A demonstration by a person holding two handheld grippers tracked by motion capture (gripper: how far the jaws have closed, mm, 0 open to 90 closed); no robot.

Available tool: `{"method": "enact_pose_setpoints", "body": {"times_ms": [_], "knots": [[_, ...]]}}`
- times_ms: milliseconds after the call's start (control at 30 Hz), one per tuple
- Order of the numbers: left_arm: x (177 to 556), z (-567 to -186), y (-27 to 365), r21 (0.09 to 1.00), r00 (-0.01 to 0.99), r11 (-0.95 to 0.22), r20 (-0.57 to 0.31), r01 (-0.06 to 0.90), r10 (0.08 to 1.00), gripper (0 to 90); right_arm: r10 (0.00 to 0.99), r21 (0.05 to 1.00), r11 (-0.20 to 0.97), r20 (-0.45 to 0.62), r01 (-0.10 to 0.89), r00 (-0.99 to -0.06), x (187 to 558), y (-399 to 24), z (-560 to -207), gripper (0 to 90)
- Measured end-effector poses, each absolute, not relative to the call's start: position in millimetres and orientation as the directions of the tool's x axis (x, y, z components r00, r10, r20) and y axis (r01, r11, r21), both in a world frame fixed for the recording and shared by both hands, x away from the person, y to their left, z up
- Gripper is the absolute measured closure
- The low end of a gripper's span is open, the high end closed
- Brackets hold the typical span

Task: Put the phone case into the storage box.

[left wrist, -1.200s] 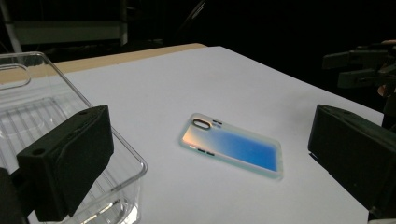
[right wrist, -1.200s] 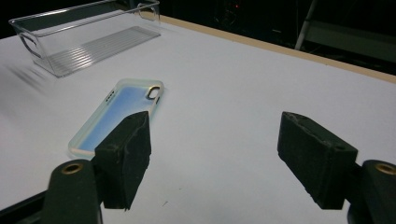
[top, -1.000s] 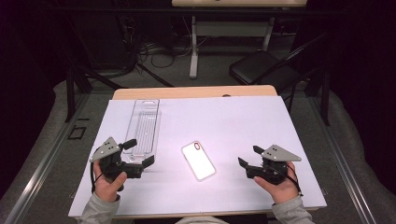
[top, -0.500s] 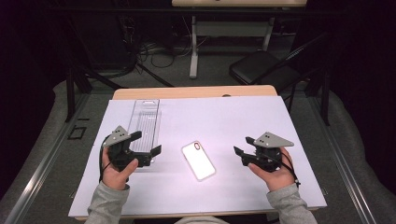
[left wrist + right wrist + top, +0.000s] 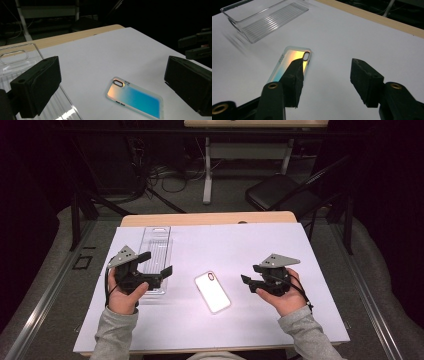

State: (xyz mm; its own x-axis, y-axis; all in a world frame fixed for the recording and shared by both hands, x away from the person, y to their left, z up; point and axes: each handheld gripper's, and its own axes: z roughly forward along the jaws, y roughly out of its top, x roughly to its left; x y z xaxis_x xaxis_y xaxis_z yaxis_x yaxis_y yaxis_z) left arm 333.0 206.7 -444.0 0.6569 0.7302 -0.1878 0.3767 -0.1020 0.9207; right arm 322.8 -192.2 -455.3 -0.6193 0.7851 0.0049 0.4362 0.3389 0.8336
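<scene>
Both tongs are held spread and empty: the left tongs [image 5: 156, 262] left of the phone case [image 5: 213, 292], the right tongs [image 5: 251, 274], whose jaws have just been closing, right of it. The case lies flat on the white surface [image 5: 240, 240], beside a clear plastic tray [image 5: 156, 247]. It is judged light, thin, flexible and slippery; its long edges should be pinched.

— How many things lie on the worktop [image 5: 280, 250]?
— Two: one phone case [image 5: 212, 291] and one clear tray [image 5: 156, 251], the tray up and to the left of the case.
— And grippers?
— Two: the left gripper [image 5: 156, 266] beside the tray, left of the case, and the right gripper [image 5: 251, 276] on the case's other side.
</scene>
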Motion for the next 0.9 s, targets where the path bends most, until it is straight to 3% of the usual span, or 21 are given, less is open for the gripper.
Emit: {"method": "enact_pose_setpoints", "body": {"times_ms": [233,367,600,900], "knots": [[334,-447,217,0.914,0.644,-0.097,-0.2,0.395,0.739,1.2,0.764,0.795,0.383,0.015,0.472,-0.645,337,-181,-456,49.2],[332,-448,220,0.912,0.642,-0.104,-0.195,0.396,0.741,5.7,0.766,0.758,0.397,0.037,0.518,-0.642,347,-173,-457,48.4],[330,-447,230,0.918,0.629,-0.091,-0.189,0.385,0.754,5.7,0.748,0.715,0.42,0.075,0.558,-0.659,359,-161,-453,45.0],[326,-445,238,0.92,0.624,-0.092,-0.182,0.381,0.76,5.7,0.733,0.638,0.486,0.075,0.597,-0.676,375,-144,-452,48.2]]}}
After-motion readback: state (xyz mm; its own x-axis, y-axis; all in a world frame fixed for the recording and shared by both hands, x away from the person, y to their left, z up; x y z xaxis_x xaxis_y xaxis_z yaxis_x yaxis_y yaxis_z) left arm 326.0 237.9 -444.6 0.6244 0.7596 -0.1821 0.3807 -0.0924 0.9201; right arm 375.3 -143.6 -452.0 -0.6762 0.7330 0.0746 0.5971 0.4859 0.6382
